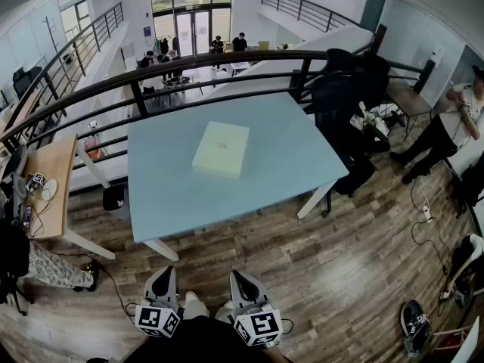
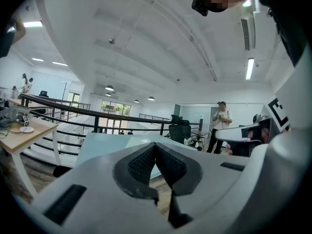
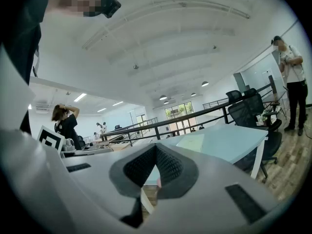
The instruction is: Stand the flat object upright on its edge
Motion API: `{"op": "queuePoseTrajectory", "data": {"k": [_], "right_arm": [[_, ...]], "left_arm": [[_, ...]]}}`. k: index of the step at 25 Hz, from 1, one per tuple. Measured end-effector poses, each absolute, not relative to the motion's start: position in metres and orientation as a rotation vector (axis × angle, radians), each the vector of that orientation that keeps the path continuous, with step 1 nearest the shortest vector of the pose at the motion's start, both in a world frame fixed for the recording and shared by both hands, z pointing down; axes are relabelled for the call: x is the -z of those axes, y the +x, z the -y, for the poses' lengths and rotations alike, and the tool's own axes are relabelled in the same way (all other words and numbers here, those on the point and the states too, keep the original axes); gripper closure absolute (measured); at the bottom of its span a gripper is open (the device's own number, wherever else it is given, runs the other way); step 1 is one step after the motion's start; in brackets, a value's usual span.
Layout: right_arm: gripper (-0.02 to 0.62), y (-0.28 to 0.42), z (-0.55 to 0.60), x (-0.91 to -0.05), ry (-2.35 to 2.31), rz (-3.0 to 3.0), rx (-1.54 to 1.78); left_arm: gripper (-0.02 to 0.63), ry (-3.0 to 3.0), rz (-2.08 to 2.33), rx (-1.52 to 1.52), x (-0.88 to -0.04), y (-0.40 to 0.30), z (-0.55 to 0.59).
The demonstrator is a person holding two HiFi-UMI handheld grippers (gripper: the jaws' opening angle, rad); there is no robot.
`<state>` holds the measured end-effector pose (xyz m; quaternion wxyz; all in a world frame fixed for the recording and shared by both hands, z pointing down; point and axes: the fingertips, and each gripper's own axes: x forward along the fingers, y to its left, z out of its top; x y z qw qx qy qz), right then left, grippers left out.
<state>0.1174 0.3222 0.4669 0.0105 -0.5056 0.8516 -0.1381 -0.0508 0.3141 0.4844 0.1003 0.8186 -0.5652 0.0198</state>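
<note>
Head view: pale cream flat box point(image 1: 221, 149) lies untouched on light-blue surface point(image 1: 174, 195) — left gripper point(image 1: 162, 272), right gripper point(image 1: 243, 275) well short of it, fingers closed, empty; next: approach, open.

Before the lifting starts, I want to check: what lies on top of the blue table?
Only a flat pale box lies on the table, on its broad face. Whatever is under the box is covered.
</note>
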Motion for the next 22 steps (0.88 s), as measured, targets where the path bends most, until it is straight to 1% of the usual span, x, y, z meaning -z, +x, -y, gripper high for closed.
{"op": "queuePoseTrajectory", "data": {"k": [8, 22], "right_arm": [[0.597, 0.137, -0.315, -0.469, -1.59, -2.665, 0.435], [0.597, 0.142, -0.31, -0.47, -1.56, -2.639, 0.461]], "left_arm": [[0.603, 2.414, 1.678, -0.045, -0.487, -0.035, -0.307], [0.603, 2.391, 1.697, -0.06, -0.494, -0.033, -0.307]]}}
